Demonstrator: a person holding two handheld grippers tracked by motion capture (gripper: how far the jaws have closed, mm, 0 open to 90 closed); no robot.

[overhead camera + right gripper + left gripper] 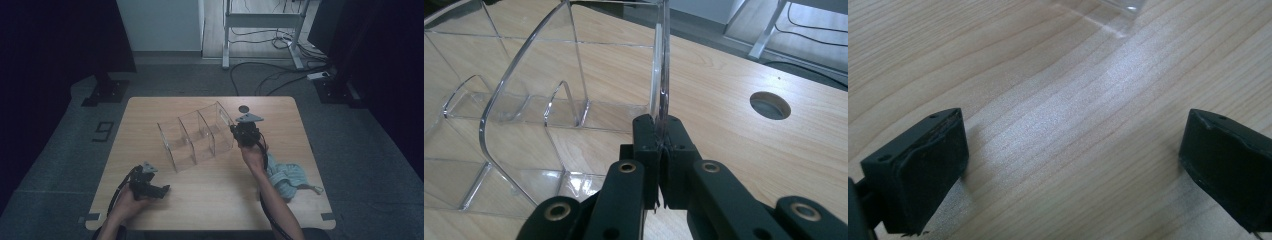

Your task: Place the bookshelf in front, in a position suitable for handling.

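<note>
Clear acrylic organizer [198, 136] on wooden bench [210, 200], three compartments, set diagonally near bench centre. Right tool [239, 131] clamped tight on organizer's end wall [662, 65], pads pinching thin clear panel edge-on, jaws nearly together w/ wall between. Left tool [162, 190] resting low at bench's near-left, well apart from organizer, jaws spread wide, nothing between, bare wood under pads [933, 170]. Light blue cloth [287, 177] bunched at right, beside right forearm. Round hole [769, 105] in bench just behind right tool.
</note>
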